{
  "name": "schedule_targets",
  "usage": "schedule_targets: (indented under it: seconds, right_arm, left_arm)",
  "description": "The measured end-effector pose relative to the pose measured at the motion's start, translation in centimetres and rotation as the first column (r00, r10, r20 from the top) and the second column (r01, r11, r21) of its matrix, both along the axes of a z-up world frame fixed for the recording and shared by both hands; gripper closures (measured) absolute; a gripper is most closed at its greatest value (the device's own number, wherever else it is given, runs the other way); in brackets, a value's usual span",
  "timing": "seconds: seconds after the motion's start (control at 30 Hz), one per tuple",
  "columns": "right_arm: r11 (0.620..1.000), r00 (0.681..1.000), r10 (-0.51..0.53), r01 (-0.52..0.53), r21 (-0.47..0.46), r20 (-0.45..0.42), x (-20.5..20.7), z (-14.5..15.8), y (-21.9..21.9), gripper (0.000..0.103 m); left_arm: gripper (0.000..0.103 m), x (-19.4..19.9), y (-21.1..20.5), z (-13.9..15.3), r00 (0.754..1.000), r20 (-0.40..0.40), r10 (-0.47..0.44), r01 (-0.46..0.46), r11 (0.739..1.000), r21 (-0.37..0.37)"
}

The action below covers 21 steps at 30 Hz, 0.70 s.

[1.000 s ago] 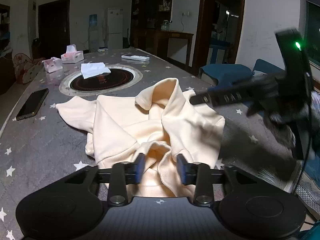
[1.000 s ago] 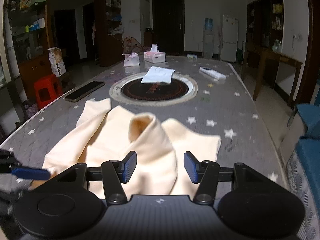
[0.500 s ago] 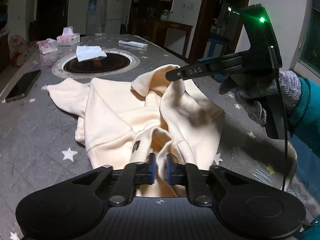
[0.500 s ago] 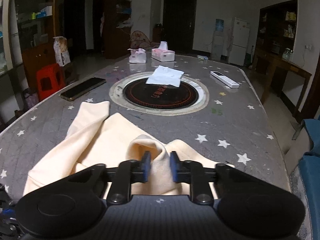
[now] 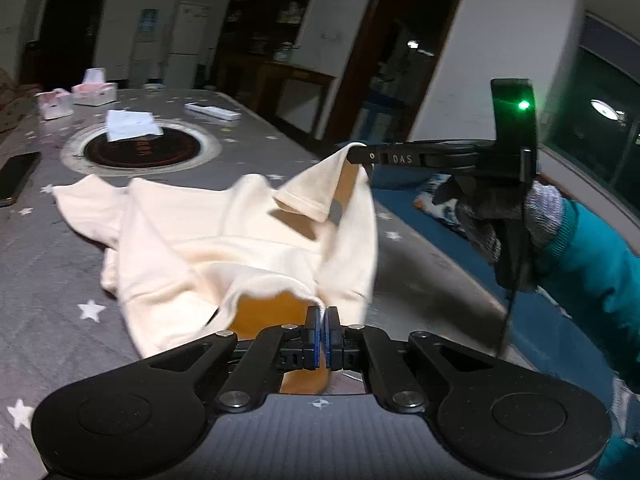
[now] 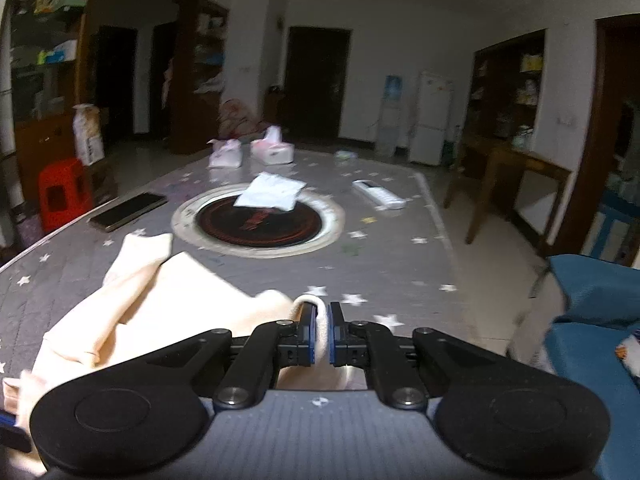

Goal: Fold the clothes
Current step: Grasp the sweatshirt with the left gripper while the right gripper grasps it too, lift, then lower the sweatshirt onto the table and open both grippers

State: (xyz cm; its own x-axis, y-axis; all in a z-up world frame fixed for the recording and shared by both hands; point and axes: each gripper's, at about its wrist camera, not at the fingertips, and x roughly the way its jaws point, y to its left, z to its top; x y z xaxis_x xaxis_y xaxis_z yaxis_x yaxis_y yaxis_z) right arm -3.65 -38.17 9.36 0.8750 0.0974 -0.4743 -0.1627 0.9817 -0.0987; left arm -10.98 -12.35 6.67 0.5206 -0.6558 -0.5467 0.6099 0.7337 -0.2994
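A cream sweatshirt (image 5: 224, 240) lies crumpled on the grey star-patterned table (image 5: 48, 280). My left gripper (image 5: 322, 334) is shut on its near hem and lifts that edge. My right gripper (image 6: 320, 334) is shut on another fold of the sweatshirt (image 6: 140, 312). In the left wrist view the right gripper (image 5: 358, 156) holds a corner of the cloth raised above the table, with a gloved hand (image 5: 520, 216) behind it. The rest of the garment drapes down to the table.
A round black hotplate (image 6: 258, 220) with a white cloth (image 6: 272, 196) sits mid-table. A phone (image 6: 128, 212), a remote (image 6: 378, 194) and two tissue boxes (image 6: 272, 152) lie around it. A blue seat (image 6: 592, 320) stands off the table's right edge.
Both grippers shut on the sweatshirt and have lifted their folds. The right gripper has raised its corner higher and away from the table.
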Motion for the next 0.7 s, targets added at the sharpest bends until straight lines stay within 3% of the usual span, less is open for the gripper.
schedule_targets:
  seconds: [0.2,0.4,0.57,0.7]
  right_arm:
    - [0.994,0.994,-0.105,0.105,0.011,0.016,-3.4,0.4,-3.9,0.098]
    - [0.980,0.978,-0.197,0.197,0.000,-0.065,-5.2,-1.4,-7.1,0.098]
    - [0.990,0.988,-0.138,0.140,0.011,-0.073,-5.2,-1.4,-6.3,0.094]
    - [0.997,0.994,-0.079,0.081,0.021,-0.081,-4.3,-1.6,-4.3,0.093]
  left_arm:
    - [0.101,-1.9,-1.4,-0.8,0.993,-0.034,-0.114,0.114,0.993,0.011]
    - [0.100,-2.6,-2.9,-1.8,0.973,-0.102,-0.208,0.212,0.977,0.032]
    - [0.090,-1.6,-1.9,0.0,0.981,-0.051,-0.186,0.188,0.982,0.032]
    - [0.070,0.0,-0.5,1.5,0.996,0.003,-0.091,0.090,0.995,0.049]
